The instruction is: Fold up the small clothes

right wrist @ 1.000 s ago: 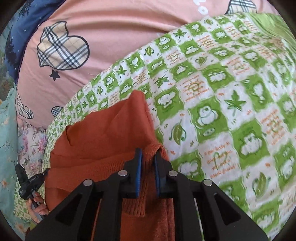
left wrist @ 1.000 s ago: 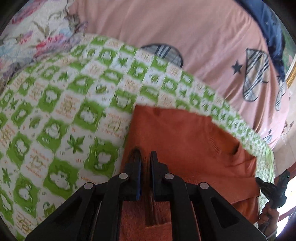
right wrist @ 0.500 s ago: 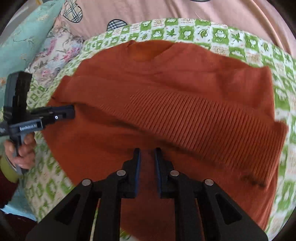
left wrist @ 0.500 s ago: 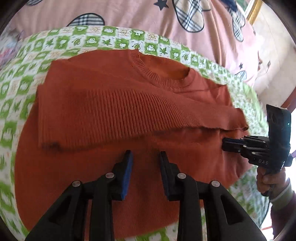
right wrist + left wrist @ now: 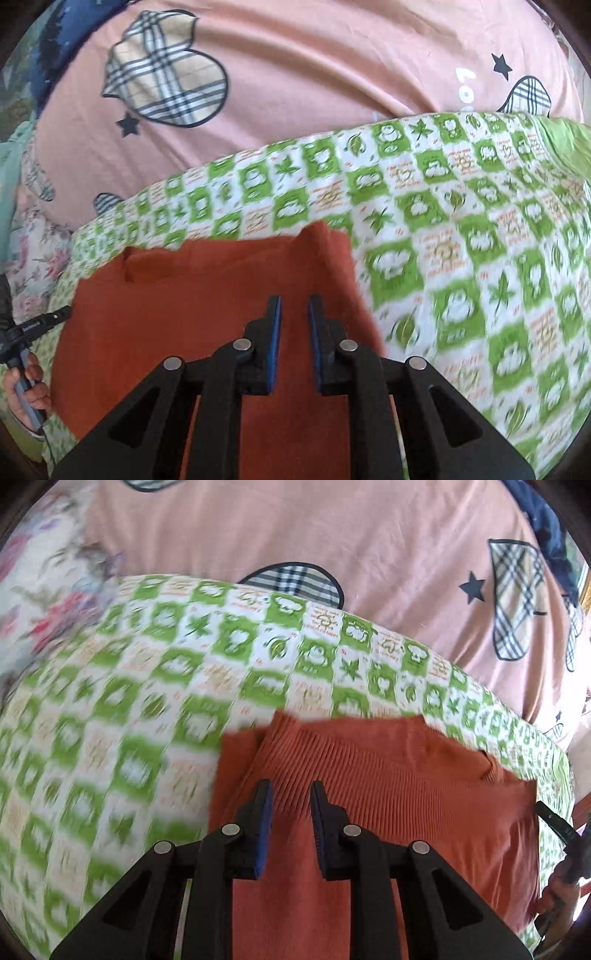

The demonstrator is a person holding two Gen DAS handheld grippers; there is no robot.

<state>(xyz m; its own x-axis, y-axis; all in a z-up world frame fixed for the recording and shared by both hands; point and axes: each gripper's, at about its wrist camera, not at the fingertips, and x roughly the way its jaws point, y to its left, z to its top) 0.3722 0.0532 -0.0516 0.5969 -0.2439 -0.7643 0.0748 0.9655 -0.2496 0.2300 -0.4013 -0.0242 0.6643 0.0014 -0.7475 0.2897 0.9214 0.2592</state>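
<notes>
An orange knit sweater (image 5: pixel 388 805) lies folded on a green-and-white checked cloth (image 5: pixel 147 709). Its ribbed hem lies across the top, near the neckline. My left gripper (image 5: pixel 290 790) is open and empty, its jaws apart just above the sweater's left part. In the right wrist view the sweater (image 5: pixel 192 306) lies flat, and my right gripper (image 5: pixel 294 302) is open and empty over its right part. The other gripper shows at the edge of each view: the right one (image 5: pixel 557 827) and the left one (image 5: pixel 40 325).
A pink sheet with plaid hearts and stars (image 5: pixel 332 535) lies beyond the checked cloth. A floral pillow (image 5: pixel 48 590) sits at the far left and a blue fabric (image 5: pixel 546 528) at the far right. The checked cloth (image 5: pixel 461 236) spreads wide to the right.
Both grippers held the hem shut, carried it up over the sweater, then let go. Both jaws have opened wider and both views have swung back low over the sweater.
</notes>
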